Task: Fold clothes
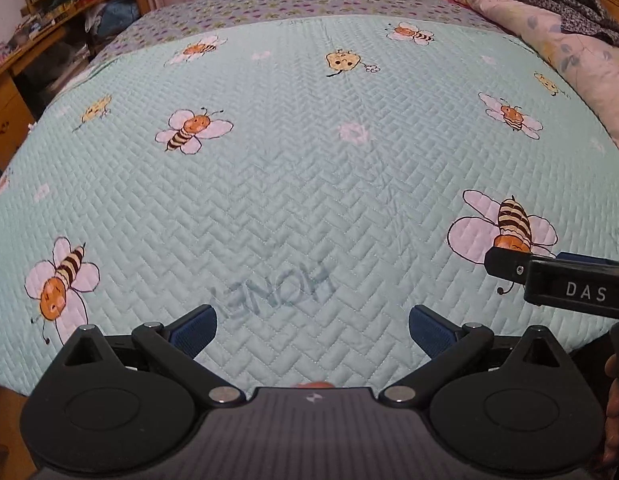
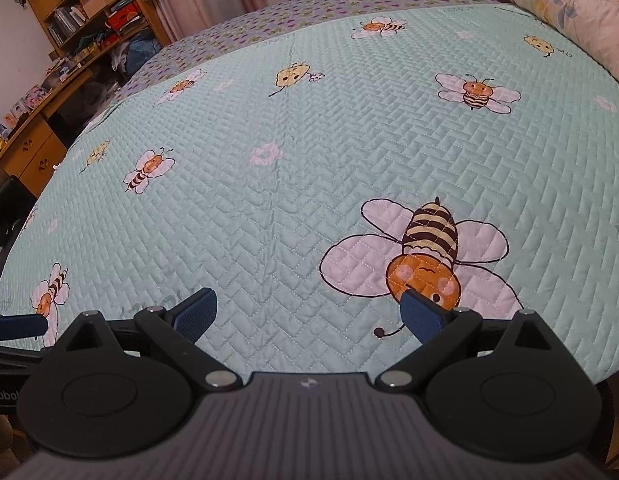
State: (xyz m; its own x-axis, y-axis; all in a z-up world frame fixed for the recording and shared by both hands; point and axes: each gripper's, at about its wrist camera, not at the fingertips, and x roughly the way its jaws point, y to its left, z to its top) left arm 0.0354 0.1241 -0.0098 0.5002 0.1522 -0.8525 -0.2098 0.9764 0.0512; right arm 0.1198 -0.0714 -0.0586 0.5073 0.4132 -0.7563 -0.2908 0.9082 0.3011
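The left gripper [image 1: 312, 330] hangs over the near edge of a bed, blue-padded fingers [image 1: 195, 330] spread wide, holding nothing. The right gripper [image 2: 309, 316], equally wide and empty, sits just beside it above a large printed bee [image 2: 423, 258]. A mint quilted bee-print coverlet [image 1: 293, 168] covers the mattress. A dark patterned garment [image 1: 569, 4] lies crumpled on the floral bedding [image 1: 565, 52] at far right; its orientation cannot be told.

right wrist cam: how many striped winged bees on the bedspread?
6 bees: one large, front right; front left edge; mid-left; far left; far centre; mid-right. The right gripper may hide others.
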